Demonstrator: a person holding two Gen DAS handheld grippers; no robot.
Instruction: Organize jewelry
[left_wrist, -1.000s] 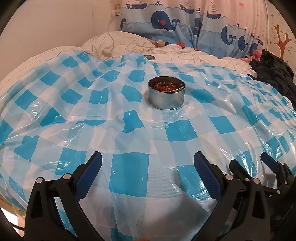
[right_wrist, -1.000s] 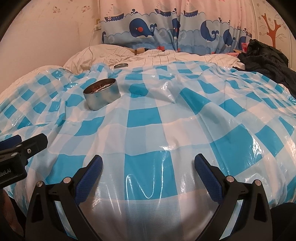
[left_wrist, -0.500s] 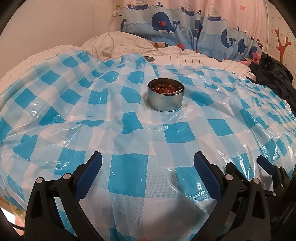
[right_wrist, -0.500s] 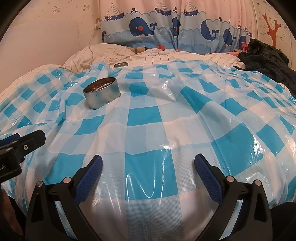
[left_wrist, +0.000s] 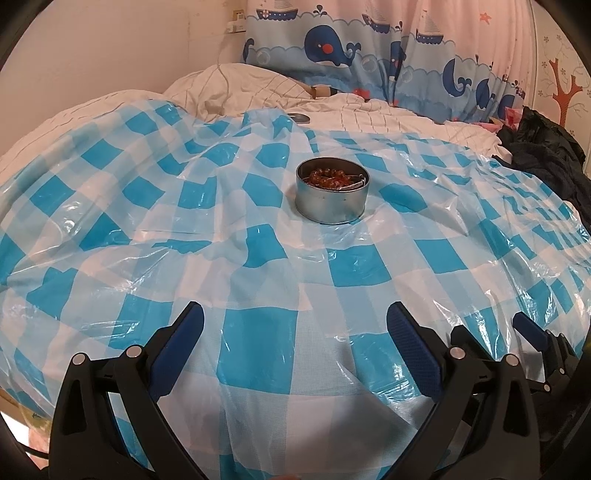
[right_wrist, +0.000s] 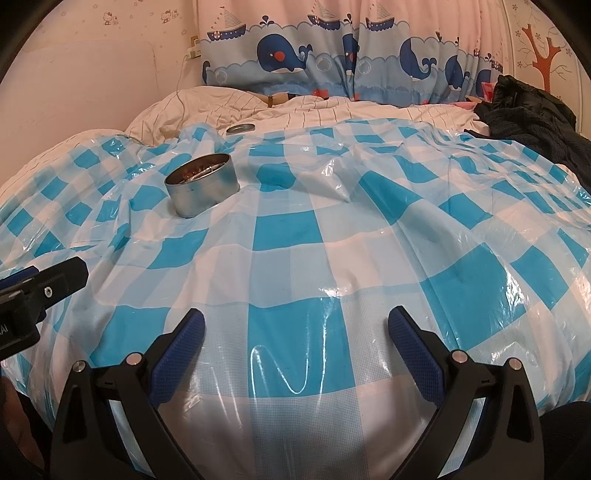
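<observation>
A round metal tin (left_wrist: 331, 192) stands on the blue-and-white checked plastic sheet (left_wrist: 258, 343) over the bed. It holds amber-red beads (left_wrist: 328, 176) and a silvery piece. The tin also shows in the right wrist view (right_wrist: 202, 190), far left. Its lid (left_wrist: 300, 117) lies behind it on the white bedding, also seen in the right wrist view (right_wrist: 240, 128). My left gripper (left_wrist: 295, 336) is open and empty, low over the sheet, well short of the tin. My right gripper (right_wrist: 295, 336) is open and empty, to the tin's right. The right gripper shows at the left view's right edge (left_wrist: 532, 339).
A dark jacket (right_wrist: 532, 110) lies at the bed's right side. White pillows (left_wrist: 240, 88) and a whale-print curtain (right_wrist: 332, 59) are at the back. A cable (right_wrist: 181, 92) hangs from a wall socket. The left gripper's body (right_wrist: 37, 291) is at the right view's left edge.
Both grippers have drifted slightly; the tin sits a little differently in each view. The jaws have stayed open and nothing was picked up.
</observation>
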